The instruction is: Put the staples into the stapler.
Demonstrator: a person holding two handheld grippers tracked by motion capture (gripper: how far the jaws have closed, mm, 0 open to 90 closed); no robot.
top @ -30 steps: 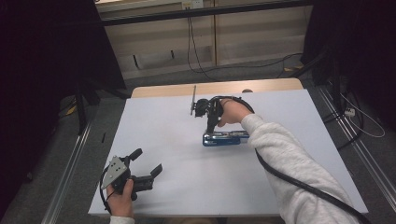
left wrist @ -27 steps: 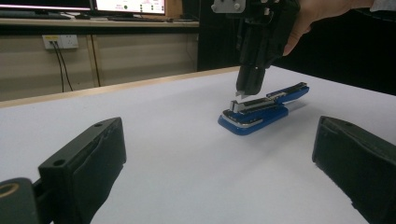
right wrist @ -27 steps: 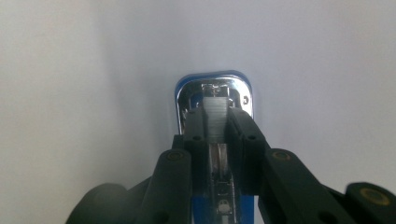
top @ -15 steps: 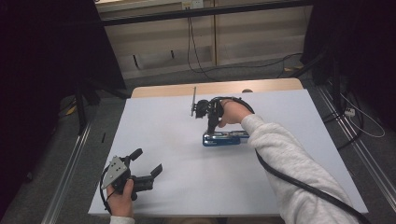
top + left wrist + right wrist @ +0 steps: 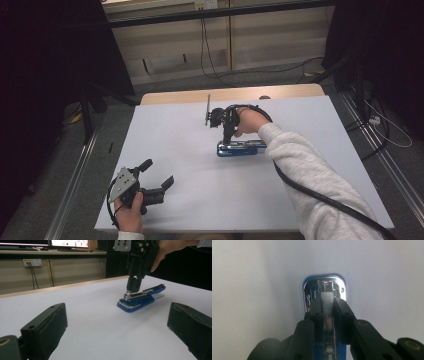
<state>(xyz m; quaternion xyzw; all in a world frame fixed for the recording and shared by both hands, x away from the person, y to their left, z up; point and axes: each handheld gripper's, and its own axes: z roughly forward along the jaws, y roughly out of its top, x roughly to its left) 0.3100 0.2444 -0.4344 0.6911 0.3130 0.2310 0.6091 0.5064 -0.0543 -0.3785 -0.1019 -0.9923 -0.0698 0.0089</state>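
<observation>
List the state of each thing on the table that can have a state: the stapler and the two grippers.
Blue stapler: lying on the white table, top arm lifted open, strip of staples exposed.
Right gripper: pointing down at the front end of the stapler, fingers closed on the strip of staples.
Left gripper: open, holding nothing, near the front left corner of the table.

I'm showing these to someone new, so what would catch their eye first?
The blue stapler in the middle of the white table, lying open. The right gripper points straight down at it, its jaws closed on a strip of staples over the stapler's front end. The left gripper rests open at the table's near left, holding nothing.
</observation>
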